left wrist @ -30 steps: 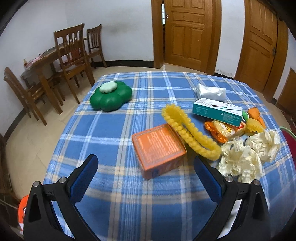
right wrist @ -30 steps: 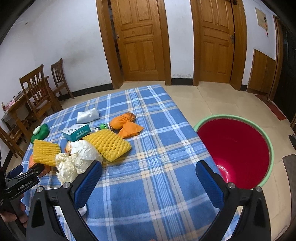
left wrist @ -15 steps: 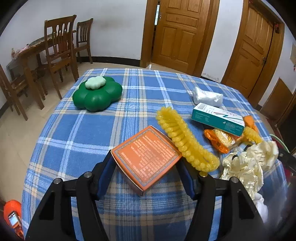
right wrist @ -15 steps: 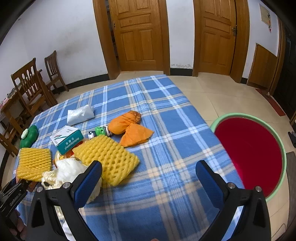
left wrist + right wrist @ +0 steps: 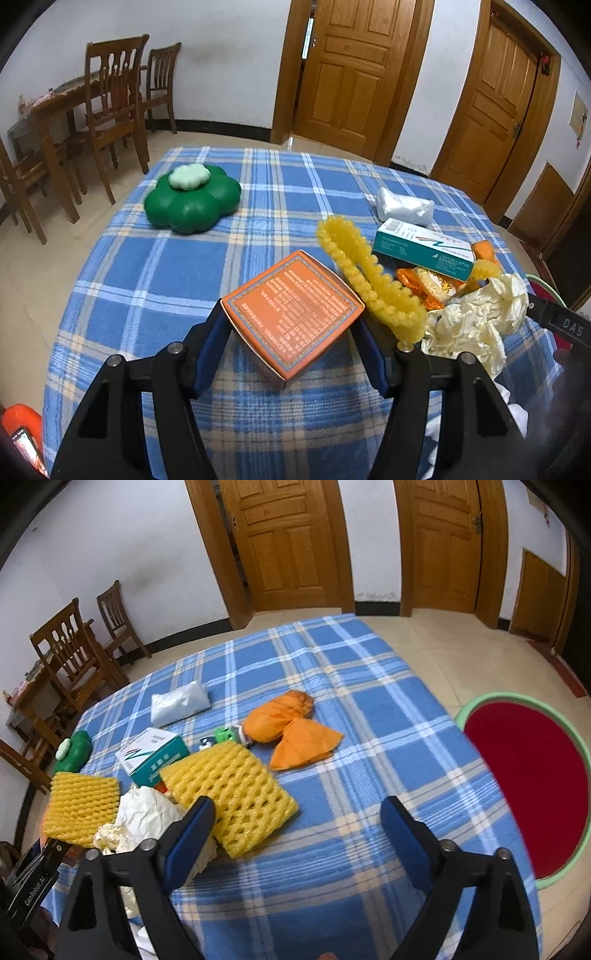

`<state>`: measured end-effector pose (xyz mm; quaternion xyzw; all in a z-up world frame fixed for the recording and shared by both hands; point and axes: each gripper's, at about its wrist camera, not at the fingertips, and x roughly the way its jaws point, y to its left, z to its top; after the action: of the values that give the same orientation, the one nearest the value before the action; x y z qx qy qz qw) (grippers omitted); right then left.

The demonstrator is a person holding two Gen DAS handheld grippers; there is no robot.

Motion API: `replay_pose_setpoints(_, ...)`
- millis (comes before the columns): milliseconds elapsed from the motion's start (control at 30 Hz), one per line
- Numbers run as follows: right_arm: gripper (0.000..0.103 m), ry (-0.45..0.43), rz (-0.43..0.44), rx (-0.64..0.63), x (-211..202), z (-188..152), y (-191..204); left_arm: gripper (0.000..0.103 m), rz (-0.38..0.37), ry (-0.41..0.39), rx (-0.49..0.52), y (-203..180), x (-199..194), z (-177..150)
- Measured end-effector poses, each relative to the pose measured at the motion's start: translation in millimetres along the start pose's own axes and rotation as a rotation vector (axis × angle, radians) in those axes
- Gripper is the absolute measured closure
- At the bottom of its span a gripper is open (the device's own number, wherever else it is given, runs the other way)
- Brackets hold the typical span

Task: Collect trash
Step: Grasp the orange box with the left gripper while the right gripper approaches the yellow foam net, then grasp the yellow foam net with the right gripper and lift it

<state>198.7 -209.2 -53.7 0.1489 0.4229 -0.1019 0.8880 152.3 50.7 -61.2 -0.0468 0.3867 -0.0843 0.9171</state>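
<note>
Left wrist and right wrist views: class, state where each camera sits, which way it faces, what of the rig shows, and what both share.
Left wrist: on the left gripper, looking down along its fingers at the orange box clamped between them, doors beyond.
Right wrist: on the right gripper, jaws open, facing the plaid table and red basin; the left gripper's body shows at lower left.
Shared: yellow foam net, teal box, green flower-shaped container.

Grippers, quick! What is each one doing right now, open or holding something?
Left gripper: shut on the orange box.
Right gripper: open, holding nothing, jaws just closing a little, over the blue cloth beside the yellow foam net.
</note>
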Motion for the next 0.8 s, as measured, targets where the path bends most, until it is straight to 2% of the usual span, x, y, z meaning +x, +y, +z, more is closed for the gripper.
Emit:
replay_pose_setpoints(133, 0.022, 0.035, 0.031, 0.013, 8, -5, -1, 0.038, 0.017, -0.009, -0.020, 5, -8, -1)
replay_pose_setpoints(167, 0.027, 0.021, 0.021, 0.001, 7, -6, -1, 0.038, 0.019, -0.011, -0.028, 6, -11, -1)
replay_pose_setpoints(300, 0.034, 0.015, 0.019, -0.036, 7, -9, 3, 0.038, 0.039, -0.034, -0.036, 8, -25, -2)
replay_pose_setpoints(433, 0.056, 0.019, 0.059, -0.064, 7, -10, 6, 0.038, 0.046, -0.047, -0.042, 6, -36, -2)
replay_pose_setpoints(533, 0.065, 0.011, 0.037, -0.123, 8, -11, 12, 0.038, 0.055, -0.054, -0.044, 2, -44, -1)
replay_pose_setpoints(633, 0.080, 0.011, 0.058, -0.139, 7, -13, 13, 0.038, 0.052, -0.058, -0.037, -3, -53, -2)
replay_pose_setpoints(733, 0.090, 0.011, 0.087, -0.126, 5, -14, 10, 0.038, 0.047, -0.071, -0.029, -7, -62, -3)
replay_pose_setpoints(800, 0.092, 0.012, 0.102, -0.108, 2, -14, 7, 0.038, 0.039, -0.080, -0.026, -10, -69, -2)
